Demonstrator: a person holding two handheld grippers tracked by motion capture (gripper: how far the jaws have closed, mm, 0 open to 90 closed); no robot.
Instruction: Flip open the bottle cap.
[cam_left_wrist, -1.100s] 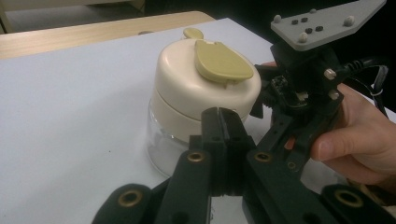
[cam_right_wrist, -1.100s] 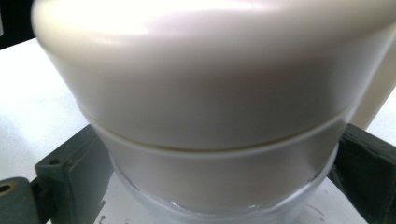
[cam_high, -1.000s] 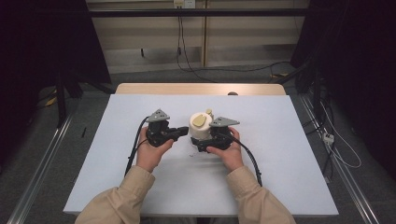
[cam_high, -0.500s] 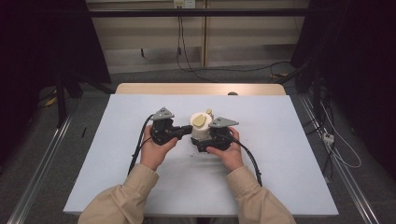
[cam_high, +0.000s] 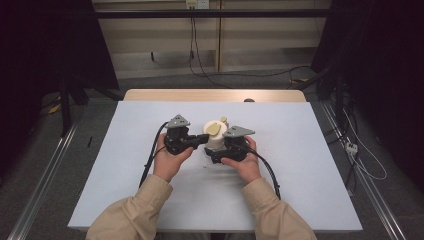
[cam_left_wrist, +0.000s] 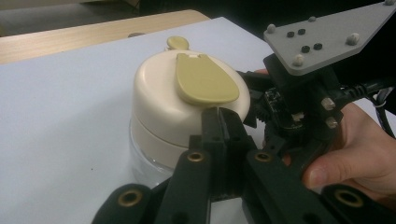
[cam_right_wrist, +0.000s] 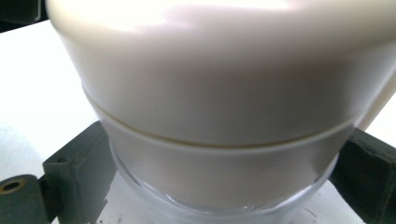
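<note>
Broadly, the white table (cam_high: 125, 175) lies bare on every side of the centre, its edges well apart from the work. Near its middle stands a cream-lidded clear jar (cam_high: 215, 135), clamped low by the right gripper (cam_high: 216, 152). Beside the lid, the left gripper (cam_high: 204, 138) has its jaws pressed together.

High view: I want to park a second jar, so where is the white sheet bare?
The white sheet is bare right of the right gripper, left of the left gripper, and beyond the jar. The middle, around both, is crowded.
</note>
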